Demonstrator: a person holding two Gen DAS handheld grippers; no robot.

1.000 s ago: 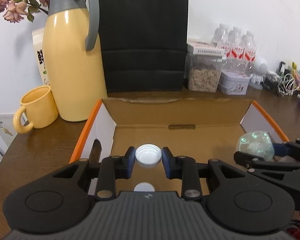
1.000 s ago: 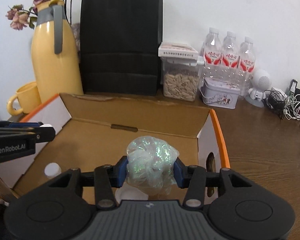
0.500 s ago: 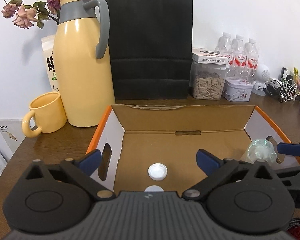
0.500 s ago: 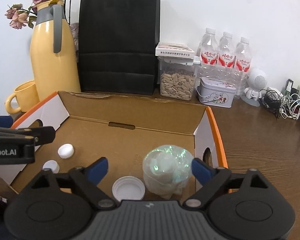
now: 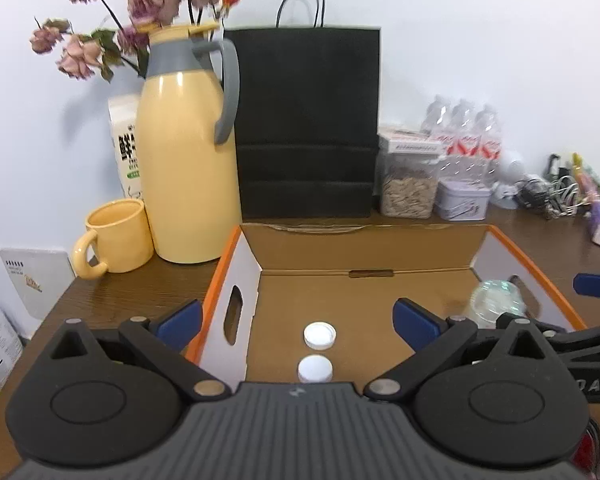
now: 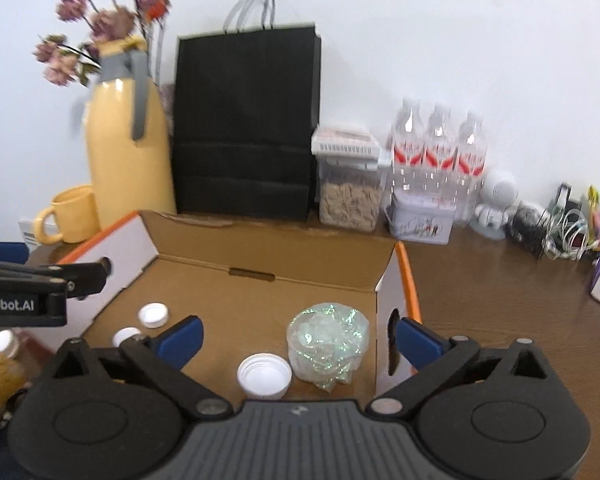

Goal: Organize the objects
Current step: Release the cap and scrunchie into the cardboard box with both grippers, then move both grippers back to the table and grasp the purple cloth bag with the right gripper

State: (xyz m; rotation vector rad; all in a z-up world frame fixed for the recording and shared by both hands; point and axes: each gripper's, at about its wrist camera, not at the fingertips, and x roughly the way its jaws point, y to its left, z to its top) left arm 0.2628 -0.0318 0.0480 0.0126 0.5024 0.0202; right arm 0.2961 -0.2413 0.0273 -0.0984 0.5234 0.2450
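1. The left hand-held gripper [image 5: 296, 316] is wide apart and holds nothing.
2. Its blue fingers [image 5: 414, 317] stand far from the small white cap [image 5: 319, 336] between them.
3. A second small cap [image 5: 315, 368] lies just at 6 o'clock of the first.
4. Both caps lie on the floor of the cardboard box [image 5: 364, 252] on the brown counter [image 5: 140, 284].
5. The right hand-held gripper [image 6: 298, 338] has just been opening, and nothing is gripped.
6. The shiny plastic bundle [image 6: 328, 344] sits on the box floor between its fingers, free of both.
7. A big white lid [image 6: 264, 375] lies just at 8 o'clock of the bundle.
8. A yellow jug [image 5: 188, 176] and yellow mug [image 5: 116, 236] stand at 10 o'clock of the box.
9. A black bag [image 5: 308, 124] stands at 12 o'clock of it.
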